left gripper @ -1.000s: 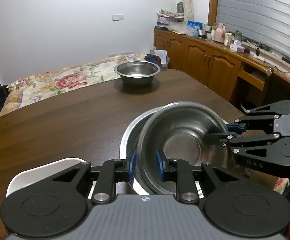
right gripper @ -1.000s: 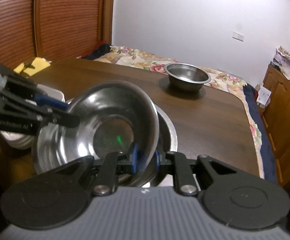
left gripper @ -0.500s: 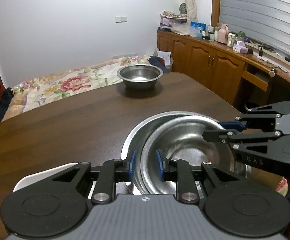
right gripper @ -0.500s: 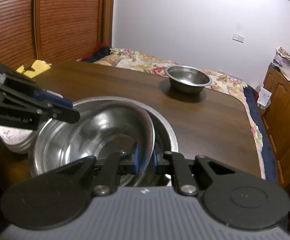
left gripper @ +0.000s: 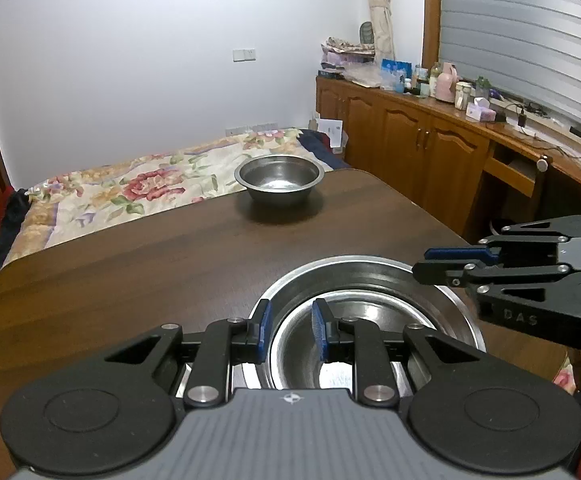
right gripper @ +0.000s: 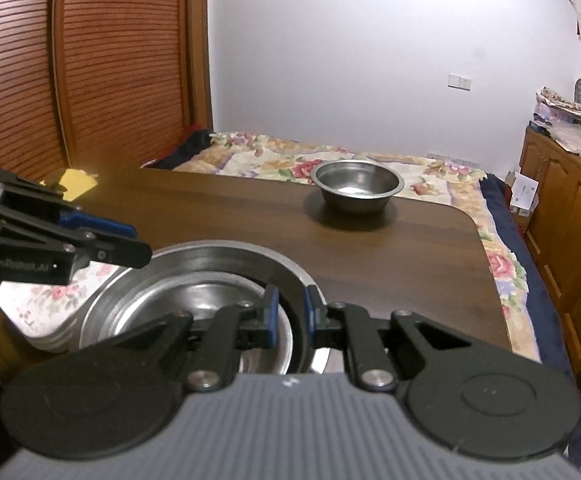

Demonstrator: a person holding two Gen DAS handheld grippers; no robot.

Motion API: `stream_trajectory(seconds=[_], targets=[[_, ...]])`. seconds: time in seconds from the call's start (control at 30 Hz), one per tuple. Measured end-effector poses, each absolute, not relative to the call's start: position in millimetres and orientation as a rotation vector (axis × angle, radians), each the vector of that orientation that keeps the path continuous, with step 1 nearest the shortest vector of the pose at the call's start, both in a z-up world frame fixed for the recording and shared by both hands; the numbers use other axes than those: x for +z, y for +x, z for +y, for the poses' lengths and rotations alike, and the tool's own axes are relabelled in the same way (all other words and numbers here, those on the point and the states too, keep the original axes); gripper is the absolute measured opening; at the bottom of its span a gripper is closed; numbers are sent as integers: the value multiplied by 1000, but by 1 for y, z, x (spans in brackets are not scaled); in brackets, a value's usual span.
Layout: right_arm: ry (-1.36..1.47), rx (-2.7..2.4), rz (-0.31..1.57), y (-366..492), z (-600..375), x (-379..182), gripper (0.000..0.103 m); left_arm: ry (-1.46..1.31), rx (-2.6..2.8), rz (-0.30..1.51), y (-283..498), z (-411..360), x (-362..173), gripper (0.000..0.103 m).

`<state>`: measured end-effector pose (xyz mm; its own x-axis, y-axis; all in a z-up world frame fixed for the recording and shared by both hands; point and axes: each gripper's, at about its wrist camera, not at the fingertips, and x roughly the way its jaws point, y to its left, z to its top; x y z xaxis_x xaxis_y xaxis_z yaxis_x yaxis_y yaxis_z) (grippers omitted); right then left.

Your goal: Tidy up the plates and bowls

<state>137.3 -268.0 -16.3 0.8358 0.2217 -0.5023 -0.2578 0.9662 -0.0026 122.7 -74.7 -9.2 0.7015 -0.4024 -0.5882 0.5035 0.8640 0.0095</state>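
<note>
My left tongs (left gripper: 290,330) and right tongs (right gripper: 289,312) each clamp a rim of the small bowl (left gripper: 330,364), at nine and three o'clock, keeping it level as it nests in the large bowl (left gripper: 370,276) on the table (left gripper: 150,264). A second ago it hung tilted above. Another bowl (left gripper: 280,178) waits at twelve o'clock.
</note>
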Motion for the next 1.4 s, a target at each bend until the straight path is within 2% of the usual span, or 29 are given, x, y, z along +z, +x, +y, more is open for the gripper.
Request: stream_trajectory(seconds=[0.17, 0.23, 0.37, 0.43, 0.5, 0.53, 0.67, 1.1, 1.4], targets=[[-57, 250, 494, 135, -272, -10, 15, 169, -499, 602, 125, -74, -7, 28], [-47, 247, 480, 134, -275, -7, 15, 160, -498, 596, 128, -73, -5, 43], [-36, 235, 458, 137, -282, 0, 16, 159, -499, 576, 139, -74, 0, 57], [-32, 226, 448, 141, -287, 4, 24, 159, -496, 565, 148, -74, 2, 66], [-27, 219, 436, 148, -293, 8, 41, 154, -496, 562, 160, -75, 4, 69], [-27, 215, 431, 152, -295, 9, 42, 151, -495, 562, 167, -76, 4, 72], [-23, 190, 411, 174, -308, 13, 52, 136, -489, 557, 193, -79, 9, 73], [135, 187, 428, 266, -335, -15, 52, 113, -470, 601, 275, -103, 2, 72], [181, 169, 465, 315, -338, -41, 52, 87, -457, 634, 324, -119, -16, 62]])
